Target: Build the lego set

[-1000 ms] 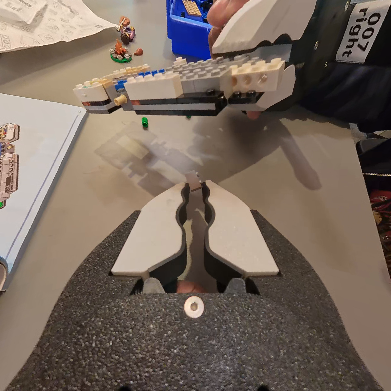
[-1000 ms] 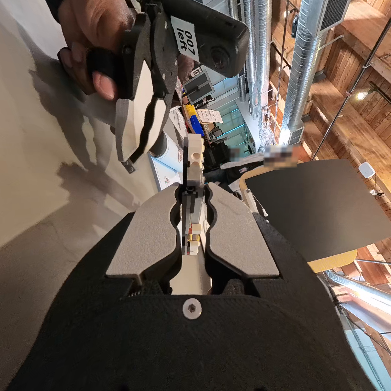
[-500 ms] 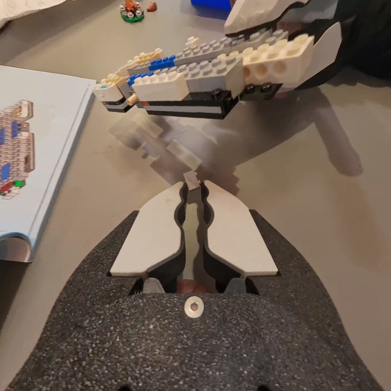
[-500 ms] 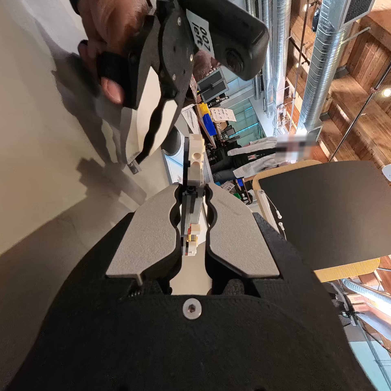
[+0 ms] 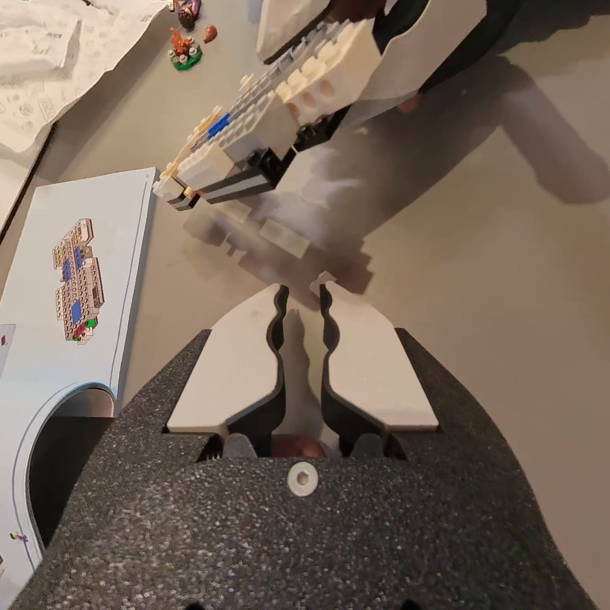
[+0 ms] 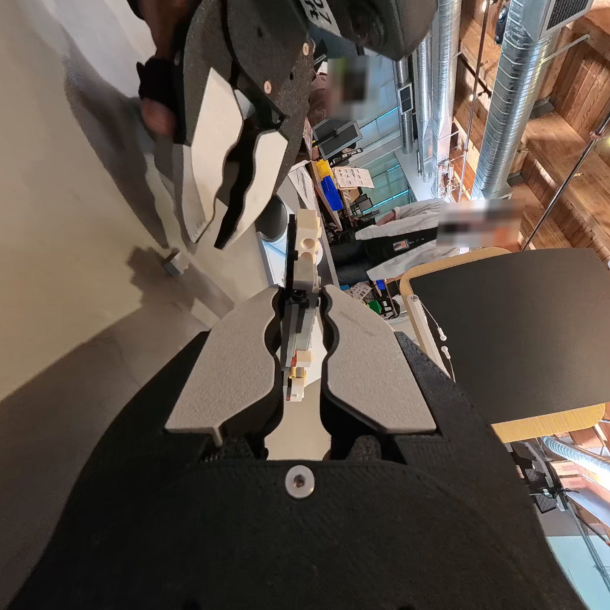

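Right hand-held gripper (image 6: 298, 293) pinches brick model (image 5: 264, 132) above desk (image 5: 462, 297).
Left hand-held gripper (image 5: 302, 290) spread; small grey brick (image 5: 321, 280) at right fingertip.

Warm, fairly bright indoor light from above, casting soft-edged brown shadows across the beige table (image 5: 462, 264), the darkest just beyond the left gripper (image 5: 302, 290). Motion blur over the brick model (image 5: 264, 132) and its shadow in the left wrist view, likewise smearing the far gripper body in the right wrist view. Strong wide-angle bending toward every edge, with bright glare off the silver ducts (image 6: 515, 99) and a hazy background.
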### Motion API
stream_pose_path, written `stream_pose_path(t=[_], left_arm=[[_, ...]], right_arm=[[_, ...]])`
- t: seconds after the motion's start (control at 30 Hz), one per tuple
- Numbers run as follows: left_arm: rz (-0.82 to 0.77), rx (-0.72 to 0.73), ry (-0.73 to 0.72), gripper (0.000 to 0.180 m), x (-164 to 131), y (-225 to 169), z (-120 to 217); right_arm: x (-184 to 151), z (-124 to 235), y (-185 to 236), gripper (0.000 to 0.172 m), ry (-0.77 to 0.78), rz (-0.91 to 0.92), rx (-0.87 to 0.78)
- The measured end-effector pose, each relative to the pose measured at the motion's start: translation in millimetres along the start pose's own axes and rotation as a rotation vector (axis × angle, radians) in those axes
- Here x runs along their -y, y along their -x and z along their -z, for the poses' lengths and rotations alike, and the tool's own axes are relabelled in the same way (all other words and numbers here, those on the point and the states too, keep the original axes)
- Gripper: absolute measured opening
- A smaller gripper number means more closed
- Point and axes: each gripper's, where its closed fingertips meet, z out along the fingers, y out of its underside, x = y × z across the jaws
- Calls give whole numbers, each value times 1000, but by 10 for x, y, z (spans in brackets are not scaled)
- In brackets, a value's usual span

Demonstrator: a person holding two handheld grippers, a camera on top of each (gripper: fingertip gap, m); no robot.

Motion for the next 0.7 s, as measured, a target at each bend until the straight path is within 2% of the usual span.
stream_pose_path(t=[0.17, 0.4, 0.7], left_arm=[[81, -12, -24, 22, 17, 32, -60], [21, 21, 30, 21, -29, 8, -147], [12, -3, 68, 24, -108, 1, -58]], right_arm=[[6, -7, 13, 20, 0, 0, 5], [9, -8, 20, 20, -1, 0, 8], [7, -6, 23, 21, -1, -1, 10]])
